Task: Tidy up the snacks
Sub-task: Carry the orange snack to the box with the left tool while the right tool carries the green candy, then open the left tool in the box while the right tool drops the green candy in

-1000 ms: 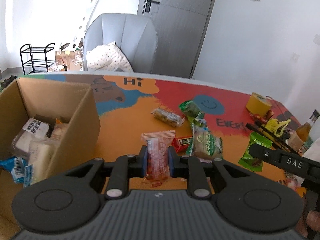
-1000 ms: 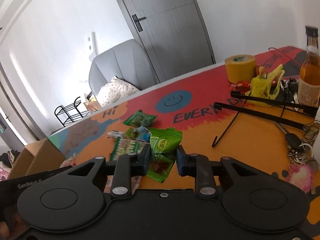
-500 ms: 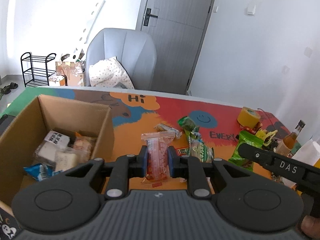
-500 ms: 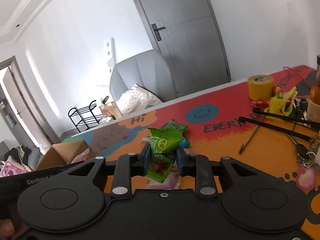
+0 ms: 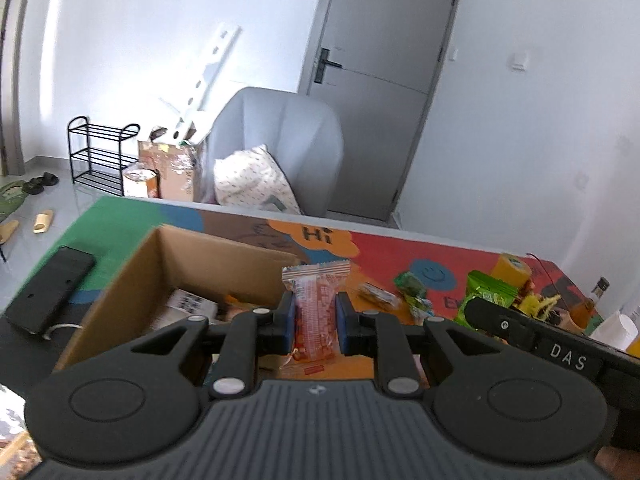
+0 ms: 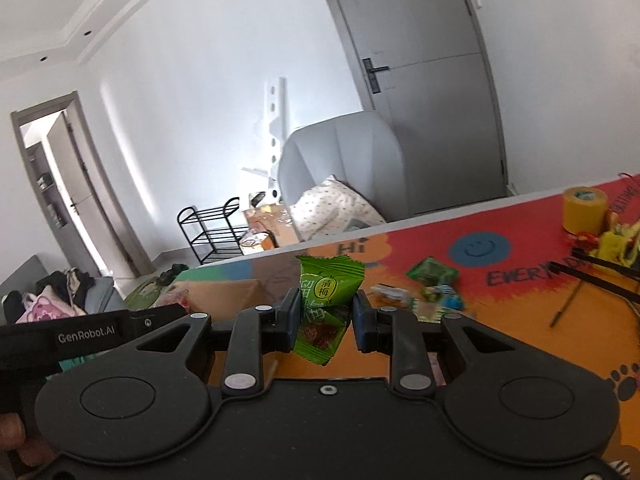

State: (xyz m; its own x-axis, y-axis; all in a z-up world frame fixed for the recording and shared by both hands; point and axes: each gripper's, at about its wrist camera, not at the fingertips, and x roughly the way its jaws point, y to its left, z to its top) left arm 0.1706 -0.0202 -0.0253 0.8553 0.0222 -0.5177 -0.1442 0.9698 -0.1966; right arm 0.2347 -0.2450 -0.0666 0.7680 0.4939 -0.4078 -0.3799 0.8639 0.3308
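My left gripper (image 5: 316,322) is shut on a clear packet of red snacks (image 5: 315,312), held in the air at the right edge of an open cardboard box (image 5: 188,264) with several snack packs inside. My right gripper (image 6: 326,316) is shut on a green plum snack packet (image 6: 326,300), held above the table to the right of the box (image 6: 224,294). The green packet (image 5: 490,294) also shows in the left wrist view. Several loose snacks (image 6: 432,274) lie on the colourful table mat (image 6: 516,300).
A black phone (image 5: 52,290) lies left of the box. A yellow tape roll (image 6: 584,208), yellow bag (image 6: 618,242), black rods (image 6: 600,278) and a bottle (image 5: 592,300) crowd the table's right side. A grey armchair (image 5: 280,156) stands behind the table.
Both grippers have risen and moved left toward the box, each still holding its packet. The box now lies right below the left gripper.
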